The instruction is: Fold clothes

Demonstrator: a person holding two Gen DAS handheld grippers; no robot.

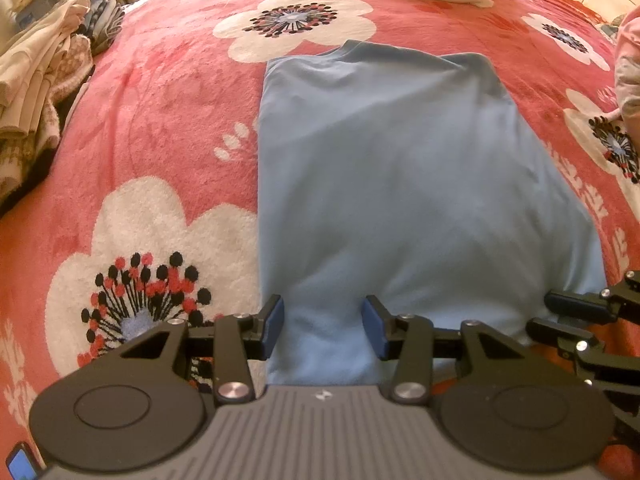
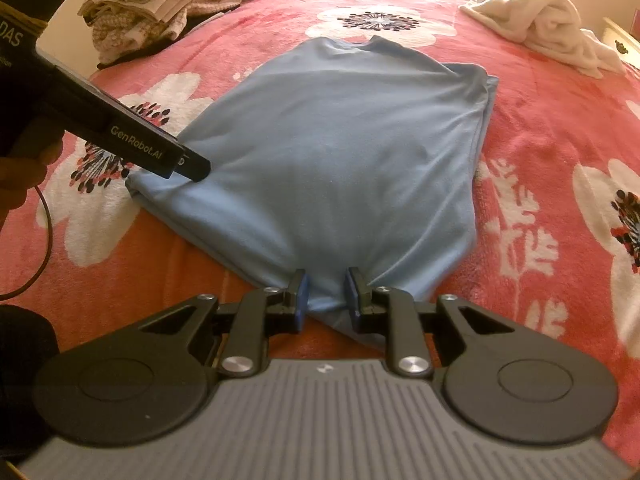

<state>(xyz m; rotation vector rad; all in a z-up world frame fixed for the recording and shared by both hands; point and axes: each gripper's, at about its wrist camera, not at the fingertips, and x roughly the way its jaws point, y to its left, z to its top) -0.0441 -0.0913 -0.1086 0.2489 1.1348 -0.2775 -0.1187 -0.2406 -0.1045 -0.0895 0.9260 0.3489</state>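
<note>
Both grippers — left gripper (image 1: 323, 326) and right gripper (image 2: 325, 296) — pinch the blue shirt's (image 1: 400, 168) near hem at lower frame, probably to fold it upward.

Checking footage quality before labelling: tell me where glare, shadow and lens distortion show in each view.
Left wrist view: fisheye bends the bedspread; a broad shadow darkens the blue shirt; window glare blows out the top edge. Right wrist view: the same bowing; overexposed window at top; the white towel looks washed out.
</note>
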